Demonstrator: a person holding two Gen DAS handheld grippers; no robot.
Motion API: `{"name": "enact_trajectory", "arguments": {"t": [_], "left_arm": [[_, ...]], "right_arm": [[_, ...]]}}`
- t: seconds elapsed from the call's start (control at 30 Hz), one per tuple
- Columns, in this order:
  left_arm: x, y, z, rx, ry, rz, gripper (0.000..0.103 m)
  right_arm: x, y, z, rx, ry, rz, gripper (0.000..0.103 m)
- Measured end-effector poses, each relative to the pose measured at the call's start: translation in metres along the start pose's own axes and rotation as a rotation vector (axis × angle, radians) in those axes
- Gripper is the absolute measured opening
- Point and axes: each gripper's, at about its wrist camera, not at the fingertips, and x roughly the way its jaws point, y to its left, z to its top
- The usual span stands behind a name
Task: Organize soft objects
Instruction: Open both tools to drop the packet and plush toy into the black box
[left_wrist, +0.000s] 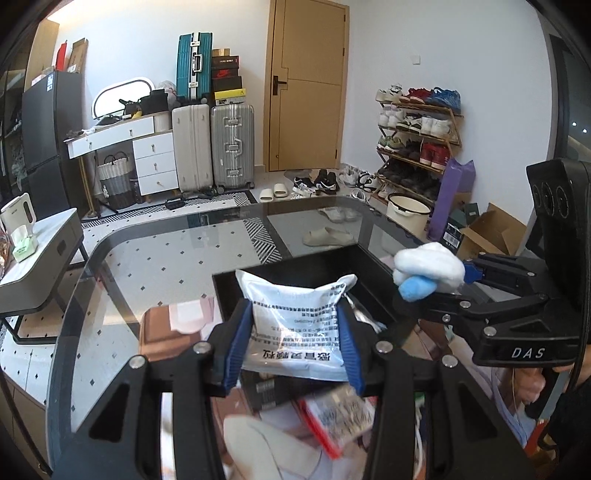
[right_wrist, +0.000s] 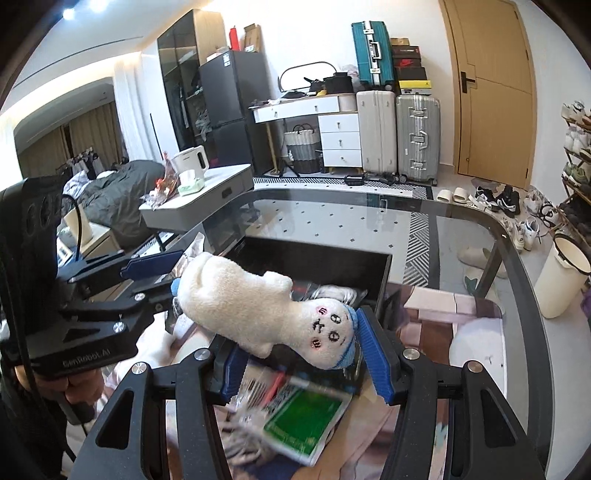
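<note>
In the left wrist view my left gripper (left_wrist: 293, 314) is shut on a white printed sachet (left_wrist: 295, 306), with both blue pads pressing its sides. It hangs in front of an open black box (left_wrist: 369, 254) on the glass table (left_wrist: 166, 258). To the right, my right gripper (left_wrist: 443, 286) holds a white plush toy (left_wrist: 428, 264). In the right wrist view my right gripper (right_wrist: 299, 332) is shut on the plush toy (right_wrist: 240, 299) at its blue-capped head, above the black box (right_wrist: 314, 258). My left gripper (right_wrist: 175, 275) is at the left, its sachet (right_wrist: 194, 247) mostly hidden behind the plush.
Loose packets lie below the grippers: a red-edged one (left_wrist: 332, 417) and a green one (right_wrist: 303, 421). A white side table (right_wrist: 207, 199) with a kettle stands left of the glass table. A white bucket (right_wrist: 565, 280) stands on the floor at the right. Suitcases and a shoe rack line the far wall.
</note>
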Motion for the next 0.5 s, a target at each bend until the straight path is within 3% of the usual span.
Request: {"name": "enact_trajectory", "arguments": {"t": [0.27,0.33,0.4,0.47,0.5], "left_arm": [[0.033,0.003,0.008,0.014,0.009,0.017,0.045],[0.04,0.004,0.006,0.016,0.015,0.023,0.049],[0.045,0.004,0.005,0.018,0.02,0.031,0.054],[0.046,0.001,0.004,0.024,0.021,0.054,0.062],[0.045,0.002,0.003,0.022,0.023,0.046,0.062]], "right_arm": [[0.035,-0.014,0.016,0.029,0.012,-0.008,0.056],[0.042,-0.017,0.018,0.035,0.021,-0.008,0.056],[0.048,-0.018,0.018,0.037,0.026,0.005,0.06],[0.05,-0.018,0.018,0.02,0.022,-0.008,0.076],[0.048,-0.016,0.018,0.008,0.012,-0.021,0.077]]}}
